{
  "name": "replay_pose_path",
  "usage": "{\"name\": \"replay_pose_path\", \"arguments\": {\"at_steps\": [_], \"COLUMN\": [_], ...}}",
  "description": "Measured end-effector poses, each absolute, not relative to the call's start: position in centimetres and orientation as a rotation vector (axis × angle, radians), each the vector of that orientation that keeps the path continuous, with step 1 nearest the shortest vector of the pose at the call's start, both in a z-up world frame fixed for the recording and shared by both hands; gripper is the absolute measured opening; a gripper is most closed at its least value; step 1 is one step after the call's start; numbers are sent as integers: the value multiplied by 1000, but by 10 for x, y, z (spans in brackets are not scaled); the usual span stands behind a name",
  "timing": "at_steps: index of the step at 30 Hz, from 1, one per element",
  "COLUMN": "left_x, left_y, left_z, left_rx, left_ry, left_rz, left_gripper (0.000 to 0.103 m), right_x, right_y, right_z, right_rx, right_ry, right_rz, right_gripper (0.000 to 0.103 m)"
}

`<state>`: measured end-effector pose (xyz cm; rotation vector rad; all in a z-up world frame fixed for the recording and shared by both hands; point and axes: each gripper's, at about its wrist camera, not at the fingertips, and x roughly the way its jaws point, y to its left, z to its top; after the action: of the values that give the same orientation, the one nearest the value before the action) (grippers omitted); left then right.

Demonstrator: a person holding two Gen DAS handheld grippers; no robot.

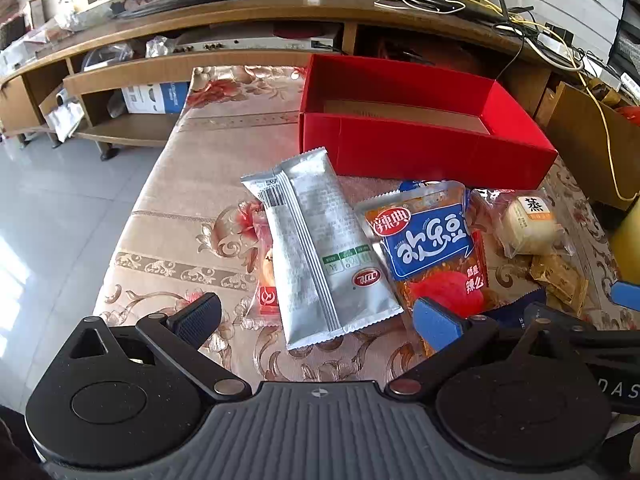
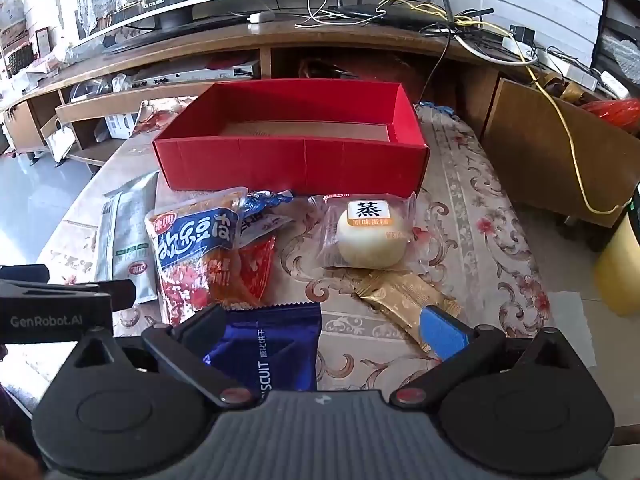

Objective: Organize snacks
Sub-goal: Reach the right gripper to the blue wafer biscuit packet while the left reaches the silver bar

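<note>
An empty red box (image 1: 420, 152) (image 2: 292, 160) stands at the far side of the floral table. In front of it lie snacks: a silver packet (image 1: 320, 248) (image 2: 124, 240), an orange and blue bean packet (image 1: 432, 240) (image 2: 196, 248), a wrapped steamed cake (image 1: 528, 224) (image 2: 370, 236), a gold packet (image 1: 560, 276) (image 2: 400, 296) and a dark blue biscuit packet (image 2: 272, 348). My left gripper (image 1: 316, 316) is open, its fingers either side of the silver packet's near end. My right gripper (image 2: 320, 328) is open above the biscuit packet and gold packet.
A wooden TV cabinet (image 1: 240, 12) with cables and a router runs behind the table. A small red-labelled packet (image 1: 266, 280) lies under the silver one. The table's left edge (image 1: 132, 232) drops to a tiled floor. A yellow object (image 2: 620, 264) stands at the right.
</note>
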<state>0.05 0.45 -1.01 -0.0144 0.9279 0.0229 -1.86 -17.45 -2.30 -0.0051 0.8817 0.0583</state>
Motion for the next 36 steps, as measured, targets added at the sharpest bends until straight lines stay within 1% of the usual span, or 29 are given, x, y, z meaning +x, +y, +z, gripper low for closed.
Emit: {"name": "replay_pose_path", "arguments": {"at_steps": [19,32,36], "left_x": [3,5,5], "left_y": [6,8,9], "left_z": [-20,-28,-29], "left_rx": [-22,-30,-33], "left_ry": [969,1007,1018], "left_rz": [15,12,13], "left_gripper": [103,103,103], "right_x": [-16,-12,-11], "right_y": [-172,-158,-154], "right_z": [-37,-57,-67], "right_rx": [-19,-39,-62], "right_ry": [948,1042,1068], "right_rz": [78,164,187], "right_gripper": [103,103,100]}}
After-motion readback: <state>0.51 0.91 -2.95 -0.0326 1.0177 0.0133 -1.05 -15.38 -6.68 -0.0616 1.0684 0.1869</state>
